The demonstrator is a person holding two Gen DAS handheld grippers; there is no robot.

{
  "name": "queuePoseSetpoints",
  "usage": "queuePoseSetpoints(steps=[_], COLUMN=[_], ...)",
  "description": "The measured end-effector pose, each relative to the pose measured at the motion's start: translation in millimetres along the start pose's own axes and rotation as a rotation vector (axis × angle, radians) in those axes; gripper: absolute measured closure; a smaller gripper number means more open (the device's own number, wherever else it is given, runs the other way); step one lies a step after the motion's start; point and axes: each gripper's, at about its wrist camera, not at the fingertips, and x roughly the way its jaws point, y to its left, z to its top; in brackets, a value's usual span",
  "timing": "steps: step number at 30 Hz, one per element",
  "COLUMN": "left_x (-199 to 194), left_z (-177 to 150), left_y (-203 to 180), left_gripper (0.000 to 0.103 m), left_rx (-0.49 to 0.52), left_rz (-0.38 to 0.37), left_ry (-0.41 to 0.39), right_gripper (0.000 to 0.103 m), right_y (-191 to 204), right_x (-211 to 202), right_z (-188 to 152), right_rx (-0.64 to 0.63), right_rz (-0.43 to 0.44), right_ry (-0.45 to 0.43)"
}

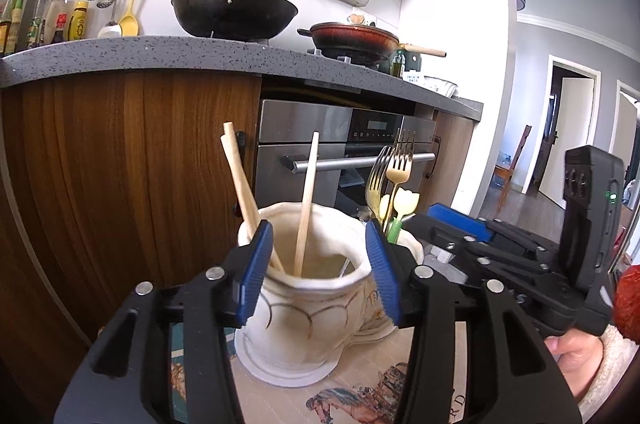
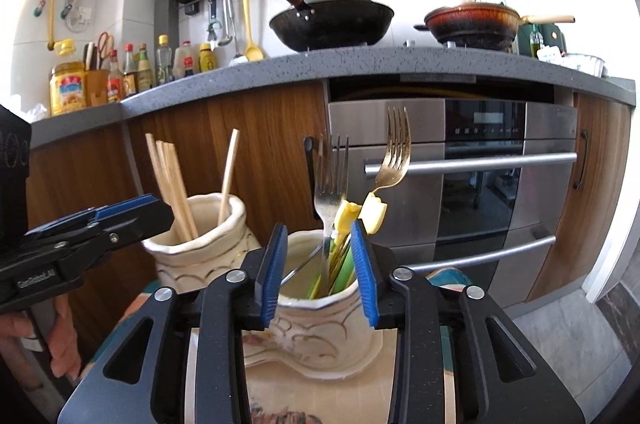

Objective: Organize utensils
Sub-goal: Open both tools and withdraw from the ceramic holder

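The utensils look sorted already, so little seems left; the chopsticks (image 1: pixel 248 200) stand in the left cream holder (image 1: pixel 304 308), the forks (image 2: pixel 332 184) and green-handled pieces in the right holder (image 2: pixel 320 328), the two joined and standing on the patterned desk (image 1: pixel 360 400); the left tool (image 1: pixel 322 272) is spread wide around its holder, gripping nothing; the right tool (image 2: pixel 318 278) likewise gapes, empty, at its holder's rim.

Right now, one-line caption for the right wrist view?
Open right gripper poised at a ceramic holder of forks; chopsticks stand in the neighbouring holder.
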Motion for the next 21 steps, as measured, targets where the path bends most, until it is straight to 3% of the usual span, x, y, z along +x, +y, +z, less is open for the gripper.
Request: queuePoseSetpoints(steps=[6, 11, 14, 21], left_x=[-25.9, -40.8, -52.5, -70.4], left_z=[-23.0, -44.9, -52.2, -67.4], left_y=[0.9, 2.6, 4.8, 4.4], left_gripper=[0.025, 0.007, 0.006, 0.006], left_rx=[0.005, 0.036, 0.027, 0.033], left_rz=[0.058, 0.165, 0.194, 0.256], left_ry=[-0.027, -0.017, -0.035, -0.052], right_gripper=[0.045, 0.015, 0.009, 0.005], right_y=[9.9, 9.6, 5.1, 0.8], right_x=[-27.5, -46.6, -53.3, -54.7], right_z=[-10.8, -30.9, -39.3, -51.6], right_rx=[-0.028, -0.060, -0.049, -0.076], right_rz=[0.005, -0.028, -0.037, -0.082], right_ry=[-0.009, -0.015, -0.008, -0.031])
